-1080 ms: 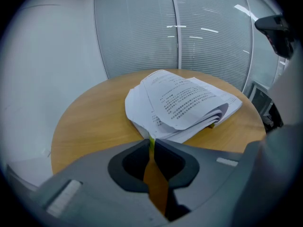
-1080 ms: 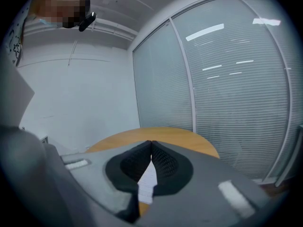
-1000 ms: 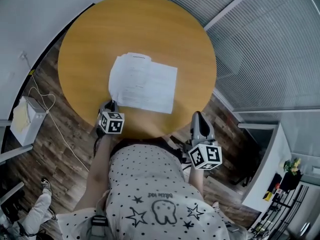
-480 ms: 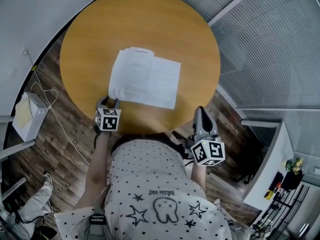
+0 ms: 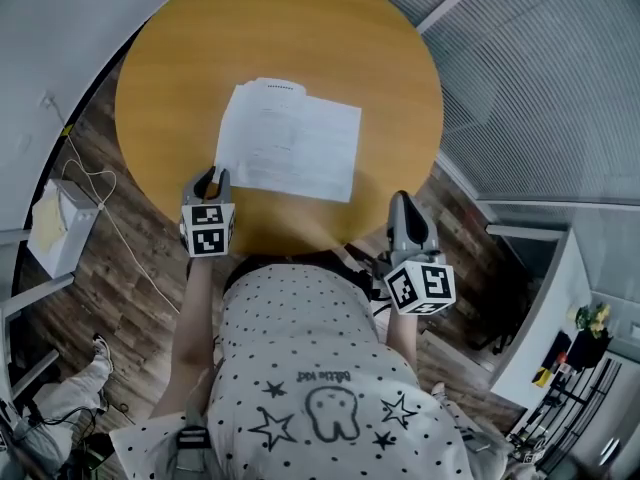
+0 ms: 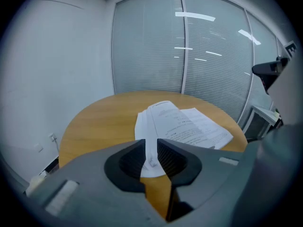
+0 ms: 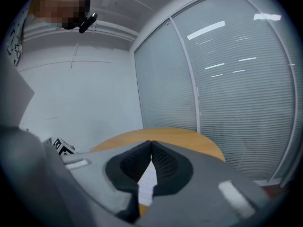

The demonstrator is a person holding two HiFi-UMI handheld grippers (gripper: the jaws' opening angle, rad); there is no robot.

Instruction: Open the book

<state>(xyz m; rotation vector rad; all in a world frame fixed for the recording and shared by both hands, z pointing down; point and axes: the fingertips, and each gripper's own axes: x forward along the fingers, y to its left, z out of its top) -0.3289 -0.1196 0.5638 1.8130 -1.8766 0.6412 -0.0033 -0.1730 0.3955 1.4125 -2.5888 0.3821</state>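
Head view, book [image 5: 290,153] flat, left claw [image 5: 211,175] beside its near corner, slightly parted, just been closing, empty, right claw [image 5: 403,202] closed

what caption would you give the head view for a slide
Open book lying flat on a round wooden table, viewed from above the person.

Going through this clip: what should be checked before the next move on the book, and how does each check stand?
1. The book lies open, printed pages up, on the table: ok.
2. The left gripper is clear of the pages; its jaws have just been closing, a gap remains, nothing clamped: ok.
3. The right gripper is shut, empty, off the book: ok.
4. Pages free of creases: cannot tell.
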